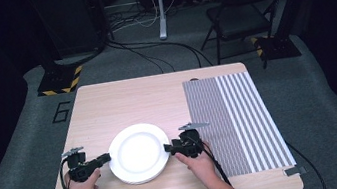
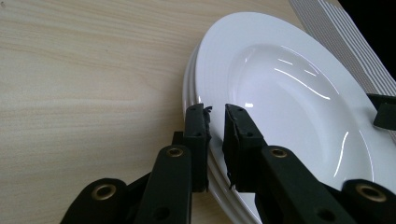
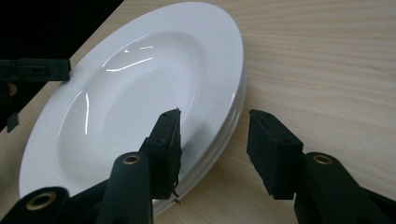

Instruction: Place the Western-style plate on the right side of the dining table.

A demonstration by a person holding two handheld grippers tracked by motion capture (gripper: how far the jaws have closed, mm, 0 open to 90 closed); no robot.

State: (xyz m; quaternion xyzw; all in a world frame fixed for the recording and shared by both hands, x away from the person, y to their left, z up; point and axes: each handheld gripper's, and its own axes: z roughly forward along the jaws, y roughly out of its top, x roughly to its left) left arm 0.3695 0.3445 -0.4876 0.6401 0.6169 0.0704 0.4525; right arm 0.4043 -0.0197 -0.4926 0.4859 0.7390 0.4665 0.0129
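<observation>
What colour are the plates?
The round stacked plates are plain glossy white, clearest in the left gripper view.

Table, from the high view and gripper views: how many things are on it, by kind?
White plates, stacked: 3 rims visible at the edge
Striped mat: 1
Total: 4

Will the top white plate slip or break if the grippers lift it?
The glossy round white top plate probably is slippery: bright glints streak its smooth surface. It looks like stiff ceramic, so it likely won't bend but could chip if dropped onto the stacked plates beneath. The left gripper pinches only the thin rim, so it may tilt.
</observation>
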